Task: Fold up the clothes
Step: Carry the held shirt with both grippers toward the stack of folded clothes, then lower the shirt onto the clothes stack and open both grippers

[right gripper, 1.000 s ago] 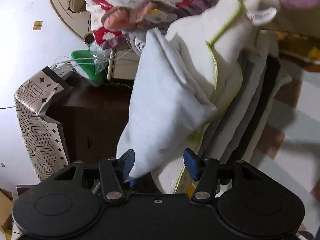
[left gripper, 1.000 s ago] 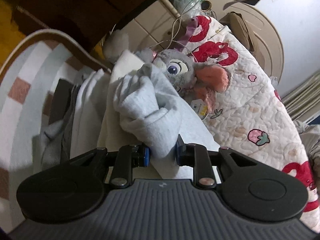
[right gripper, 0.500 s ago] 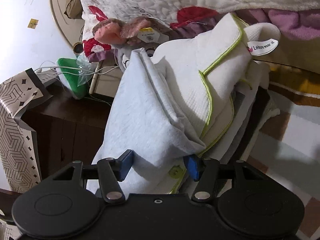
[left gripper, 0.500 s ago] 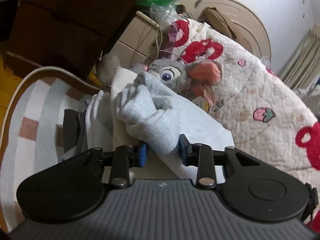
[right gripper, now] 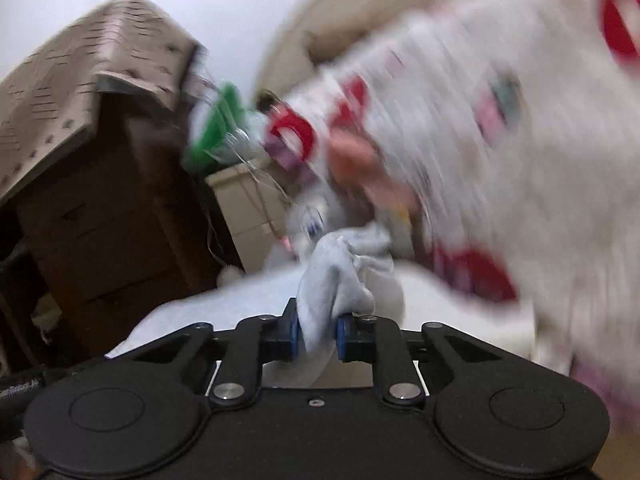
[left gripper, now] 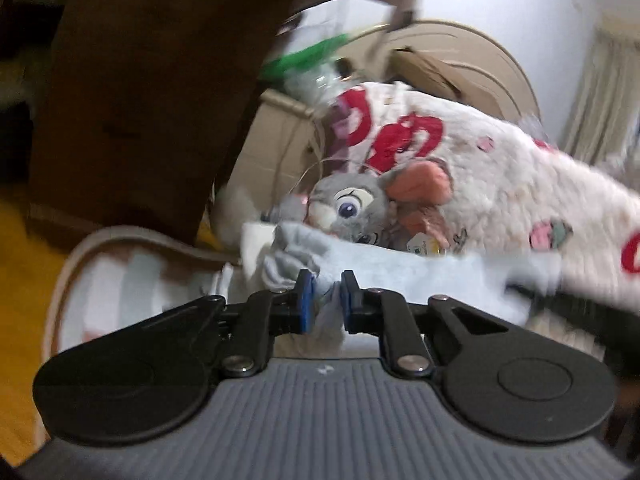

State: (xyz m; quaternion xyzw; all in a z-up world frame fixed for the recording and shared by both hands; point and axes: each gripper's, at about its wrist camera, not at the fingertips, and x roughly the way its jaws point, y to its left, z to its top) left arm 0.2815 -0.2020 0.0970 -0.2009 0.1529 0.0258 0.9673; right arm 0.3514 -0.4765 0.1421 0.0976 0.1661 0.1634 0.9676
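A light grey garment (left gripper: 400, 276) hangs stretched between my two grippers. My left gripper (left gripper: 323, 304) is shut on a bunched end of it, with folds spilling past the blue pads. My right gripper (right gripper: 316, 336) is shut on the other bunched end (right gripper: 340, 268). Both views are blurred by motion. The stack of folded cream and white clothes (left gripper: 256, 240) shows only as an edge behind the garment in the left wrist view.
A grey plush toy (left gripper: 348, 204) with pink ears lies against a white quilt with red prints (left gripper: 500, 184). A dark wooden cabinet (left gripper: 140, 100) stands at left, also in the right wrist view (right gripper: 104, 216). A striped rug (left gripper: 120, 280) lies below.
Both grippers have closed tighter on the grey garment and swung up and away from the folded stack; the right view turned from the stack toward the cabinet and quilt.
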